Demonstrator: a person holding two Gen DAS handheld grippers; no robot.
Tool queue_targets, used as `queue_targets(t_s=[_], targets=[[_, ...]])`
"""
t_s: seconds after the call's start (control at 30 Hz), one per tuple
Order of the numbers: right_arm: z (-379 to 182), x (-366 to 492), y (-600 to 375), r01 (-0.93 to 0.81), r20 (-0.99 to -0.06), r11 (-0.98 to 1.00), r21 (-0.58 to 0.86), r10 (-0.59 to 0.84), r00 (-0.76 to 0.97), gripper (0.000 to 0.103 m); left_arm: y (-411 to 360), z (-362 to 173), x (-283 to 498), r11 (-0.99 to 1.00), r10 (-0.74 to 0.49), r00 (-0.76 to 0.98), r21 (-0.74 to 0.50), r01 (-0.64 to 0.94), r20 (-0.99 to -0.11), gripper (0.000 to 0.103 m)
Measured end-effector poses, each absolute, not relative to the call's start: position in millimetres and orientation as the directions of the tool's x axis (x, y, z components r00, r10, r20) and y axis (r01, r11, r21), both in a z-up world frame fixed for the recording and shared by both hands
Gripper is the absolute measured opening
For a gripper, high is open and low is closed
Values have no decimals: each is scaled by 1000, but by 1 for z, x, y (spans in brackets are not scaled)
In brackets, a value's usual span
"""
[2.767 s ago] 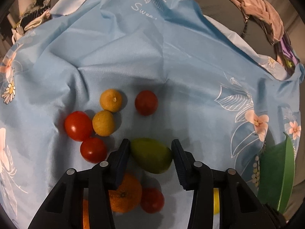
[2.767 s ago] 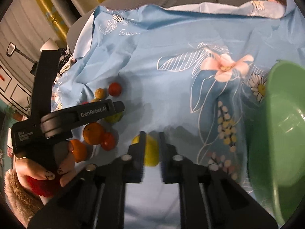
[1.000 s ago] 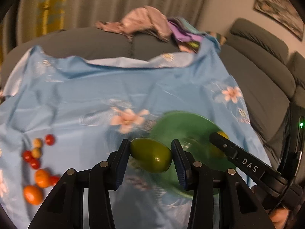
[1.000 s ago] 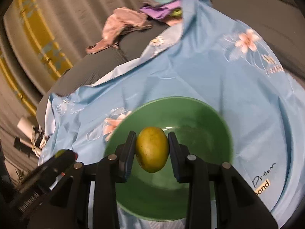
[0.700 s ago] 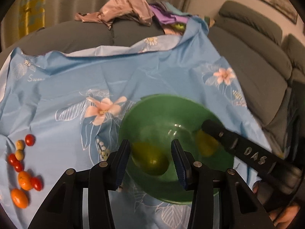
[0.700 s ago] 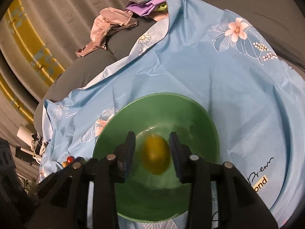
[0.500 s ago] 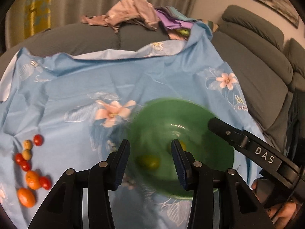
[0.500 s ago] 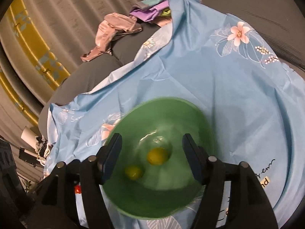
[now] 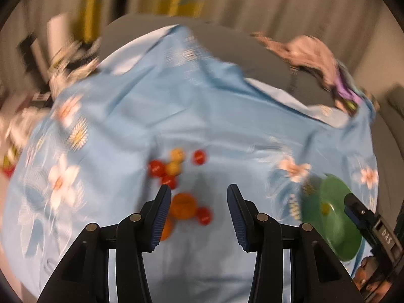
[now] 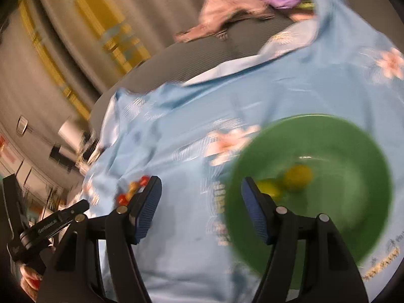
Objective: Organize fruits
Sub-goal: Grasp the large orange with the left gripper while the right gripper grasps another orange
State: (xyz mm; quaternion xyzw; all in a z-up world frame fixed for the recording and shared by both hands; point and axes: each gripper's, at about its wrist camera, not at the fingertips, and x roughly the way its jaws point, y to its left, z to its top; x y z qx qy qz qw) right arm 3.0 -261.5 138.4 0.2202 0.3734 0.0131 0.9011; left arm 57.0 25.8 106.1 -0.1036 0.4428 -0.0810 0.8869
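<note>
A green bowl (image 10: pixel 353 156) sits on the blue floral cloth (image 10: pixel 176 227) and holds a yellow fruit (image 10: pixel 298 175) and a green fruit (image 10: pixel 267 188). The bowl also shows at the right of the left wrist view (image 9: pixel 330 217). My left gripper (image 9: pixel 198 210) is open and empty above an orange (image 9: pixel 183 205), a second orange (image 9: pixel 166 228) and a red tomato (image 9: pixel 203 216). More red tomatoes (image 9: pixel 157 168) and small yellow fruits (image 9: pixel 174 168) lie beyond. My right gripper (image 10: pixel 199 207) is open and empty, left of the bowl.
A pile of clothes (image 9: pixel 315 53) lies on the grey sofa (image 9: pixel 227 38) behind the cloth. Curtains hang behind. The other hand-held gripper shows at the right edge of the left wrist view (image 9: pixel 373 229) and at the left edge of the right wrist view (image 10: pixel 43 227).
Both grippers dropped their fruit into the bowl and opened. The left gripper swung back over the fruit pile; the right gripper moved left off the bowl. Both views are blurred by motion.
</note>
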Motion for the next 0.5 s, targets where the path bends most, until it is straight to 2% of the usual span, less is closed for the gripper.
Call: queue_targets(t_s=[0.23, 0.5], targets=[[108, 62, -173, -78, -723, 905, 419, 384, 574, 66, 53, 64, 50, 972, -196, 511, -236, -13, -837, 45], [62, 108, -100, -198, -820, 909, 368, 417, 392, 64, 46, 47, 51, 981, -179, 457, -195, 12, -871, 45]])
